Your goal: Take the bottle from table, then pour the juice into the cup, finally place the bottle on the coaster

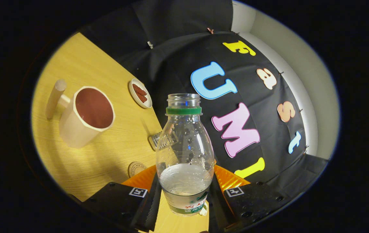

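Note:
A clear plastic bottle [184, 142] with a green neck ring and no cap stands between my fingers, clear liquid filling its lower part. My gripper [184, 194] is shut on the bottle's lower body, one finger [147, 202] on each side. A white cup [81, 119] with a brown inside and a side handle stands on the wooden table [106, 161], beyond the fingers to the left. A round wooden coaster [136, 168] lies just ahead of the left finger. I cannot tell whether the bottle's base touches the table.
A small white dish [140, 93] holding reddish-brown pieces sits near the table's far edge, past the cup. A small clear glass object [154, 140] lies on the table just left of the bottle. The black cloth wall rises behind the table.

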`<action>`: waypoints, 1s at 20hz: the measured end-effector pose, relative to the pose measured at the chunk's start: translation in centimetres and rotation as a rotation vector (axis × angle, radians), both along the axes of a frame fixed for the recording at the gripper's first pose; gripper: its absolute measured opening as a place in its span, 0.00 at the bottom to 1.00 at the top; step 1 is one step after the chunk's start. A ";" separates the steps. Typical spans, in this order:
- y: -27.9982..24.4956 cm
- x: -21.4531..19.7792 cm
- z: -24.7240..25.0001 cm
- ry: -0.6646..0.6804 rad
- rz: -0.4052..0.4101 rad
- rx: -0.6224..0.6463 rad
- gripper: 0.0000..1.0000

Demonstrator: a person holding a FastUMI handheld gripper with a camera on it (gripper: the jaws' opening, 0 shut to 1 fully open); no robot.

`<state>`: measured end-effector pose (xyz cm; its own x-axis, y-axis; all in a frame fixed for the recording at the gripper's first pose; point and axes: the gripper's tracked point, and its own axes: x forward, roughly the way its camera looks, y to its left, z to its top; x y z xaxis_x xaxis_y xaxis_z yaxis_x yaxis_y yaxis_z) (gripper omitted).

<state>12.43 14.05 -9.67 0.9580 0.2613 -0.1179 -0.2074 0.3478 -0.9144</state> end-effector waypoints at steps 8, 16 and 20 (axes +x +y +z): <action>2.2 0.6 -2.6 -0.013 0.047 -0.161 0.72; 2.7 1.2 -3.7 -0.052 0.080 -0.298 0.72; 3.6 1.7 -3.7 -0.063 0.105 -0.356 0.72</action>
